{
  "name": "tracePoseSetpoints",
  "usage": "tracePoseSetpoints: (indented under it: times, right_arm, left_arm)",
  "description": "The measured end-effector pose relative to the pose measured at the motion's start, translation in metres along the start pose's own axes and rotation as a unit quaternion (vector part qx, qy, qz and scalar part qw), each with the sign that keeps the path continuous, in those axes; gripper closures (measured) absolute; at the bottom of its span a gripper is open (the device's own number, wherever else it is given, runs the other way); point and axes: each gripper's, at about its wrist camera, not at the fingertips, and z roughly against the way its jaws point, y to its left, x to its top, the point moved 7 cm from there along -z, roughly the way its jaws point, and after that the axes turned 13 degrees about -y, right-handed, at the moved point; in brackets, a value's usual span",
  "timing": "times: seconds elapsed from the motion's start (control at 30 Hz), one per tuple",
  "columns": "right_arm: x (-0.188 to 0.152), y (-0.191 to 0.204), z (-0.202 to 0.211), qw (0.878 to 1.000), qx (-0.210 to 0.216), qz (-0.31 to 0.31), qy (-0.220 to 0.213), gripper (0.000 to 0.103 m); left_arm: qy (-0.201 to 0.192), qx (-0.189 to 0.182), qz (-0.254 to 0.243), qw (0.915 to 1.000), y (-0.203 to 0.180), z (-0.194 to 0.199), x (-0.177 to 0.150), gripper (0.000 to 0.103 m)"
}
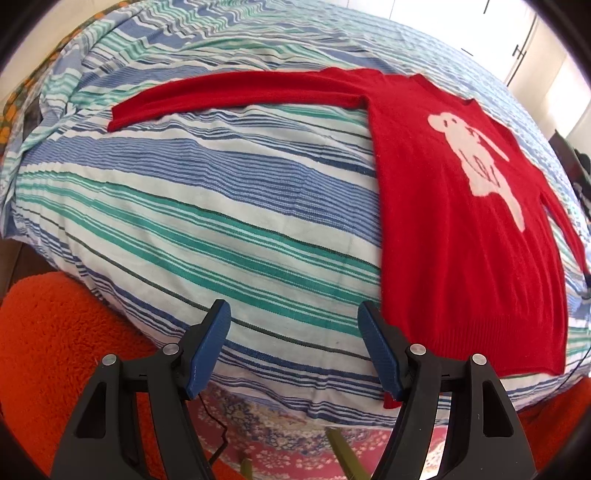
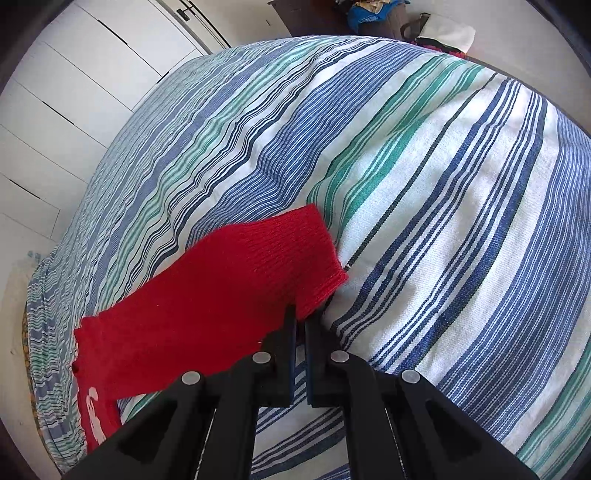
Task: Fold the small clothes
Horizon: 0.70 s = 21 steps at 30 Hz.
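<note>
A small red sweater [image 1: 461, 206] with a white animal figure lies flat on a striped bed cover [image 1: 221, 206]. Its one sleeve [image 1: 236, 94] stretches out to the left. My left gripper [image 1: 295, 317] hovers open over the cover near the sweater's lower left hem corner, with nothing between its blue pads. In the right wrist view my right gripper [image 2: 300, 314] is shut on the edge of the other sleeve's ribbed cuff [image 2: 295, 258]. That sleeve is lifted a little off the cover, and the sweater's body [image 2: 99, 410] trails to the lower left.
An orange fluffy blanket [image 1: 55, 350] and a patterned rug [image 1: 280, 432] lie below the bed's near edge. White wardrobe doors [image 2: 74, 74] stand beyond the bed. Clothes and a bag [image 2: 406, 22] are piled at the far side.
</note>
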Motion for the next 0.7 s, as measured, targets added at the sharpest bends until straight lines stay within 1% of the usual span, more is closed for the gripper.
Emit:
tracePoseSetpoints:
  times: [0.07, 0.1, 0.13, 0.2, 0.27, 0.3, 0.33, 0.37, 0.43, 0.5, 0.57, 0.63, 0.67, 0.7]
  right_arm:
    - [-0.002, -0.003, 0.003, 1.000, 0.018, -0.004, 0.012, 0.097]
    - [-0.002, -0.006, 0.007, 1.000, 0.014, 0.000, 0.012, 0.088]
    - [-0.001, -0.011, 0.015, 1.000, -0.001, 0.010, 0.005, 0.080]
    - [0.001, -0.015, 0.038, 0.998, -0.025, 0.048, -0.019, 0.072]
    - [-0.004, -0.004, 0.067, 0.992, -0.034, 0.116, -0.045, 0.072]
    - [-0.011, 0.008, 0.083, 0.987, -0.026, 0.151, -0.054, 0.072]
    - [-0.022, 0.024, 0.098, 0.982, -0.006, 0.181, -0.057, 0.072]
    - [-0.040, 0.044, 0.112, 0.976, 0.025, 0.208, -0.052, 0.072]
    - [-0.087, 0.085, 0.137, 0.963, 0.097, 0.248, -0.028, 0.072]
    - [-0.147, 0.130, 0.157, 0.943, 0.159, 0.293, -0.003, 0.072]
    - [-0.208, 0.164, 0.175, 0.918, 0.211, 0.334, 0.021, 0.072]
    - [-0.270, 0.191, 0.187, 0.890, 0.249, 0.380, 0.043, 0.072]
    - [-0.296, 0.200, 0.189, 0.877, 0.255, 0.404, 0.046, 0.072]
    - [-0.321, 0.203, 0.187, 0.868, 0.256, 0.422, 0.055, 0.072]
  left_arm:
    - [-0.016, -0.007, -0.004, 0.9998, -0.002, 0.011, 0.007, 0.030]
    - [-0.024, -0.010, -0.007, 0.9996, -0.004, 0.017, 0.010, 0.030]
    - [-0.032, -0.015, -0.012, 0.9993, -0.007, 0.021, 0.013, 0.030]
    - [-0.046, -0.029, -0.024, 0.9982, -0.017, 0.029, 0.020, 0.027]
    - [-0.055, -0.047, -0.042, 0.9965, -0.034, 0.030, 0.024, 0.024]
    - [-0.058, -0.054, -0.053, 0.9954, -0.044, 0.029, 0.024, 0.024]
    - [-0.059, -0.062, -0.064, 0.9942, -0.054, 0.027, 0.025, 0.024]
    - [-0.060, -0.071, -0.075, 0.9929, -0.065, 0.025, 0.024, 0.024]
    - [-0.063, -0.088, -0.100, 0.9891, -0.085, 0.021, 0.019, 0.024]
    - [-0.065, -0.089, -0.124, 0.9861, -0.099, 0.015, 0.012, 0.024]
    - [-0.059, -0.094, -0.139, 0.9840, -0.108, 0.009, 0.000, 0.024]
    - [-0.053, -0.091, -0.156, 0.9822, -0.110, 0.002, -0.013, 0.024]
    - [-0.047, -0.086, -0.168, 0.9809, -0.110, -0.002, -0.022, 0.024]
    - [-0.037, -0.082, -0.178, 0.9799, -0.108, -0.006, -0.030, 0.024]
